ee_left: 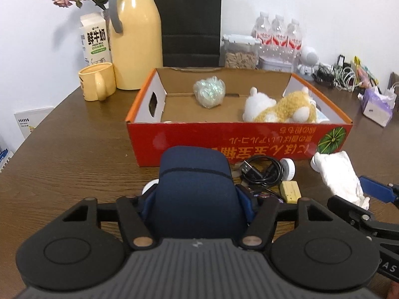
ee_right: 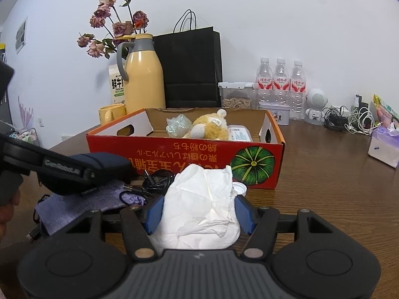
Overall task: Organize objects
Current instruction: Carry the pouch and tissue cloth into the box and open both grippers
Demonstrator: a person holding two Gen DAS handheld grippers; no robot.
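My left gripper is shut on a dark blue padded case, its blue pads pressing both sides, in front of the red cardboard box. In the right wrist view the case sits over a purple cloth pouch. My right gripper is shut on a crumpled white tissue wad, near the box's front wall. Inside the box lie a plush toy, a bubble-wrap wad and a white container. A black cable, white cap and yellow block lie between the grippers.
Behind the box stand a yellow thermos, yellow mug, milk carton, black paper bag, a clear food container and three water bottles. A tissue pack and tangled chargers lie far right.
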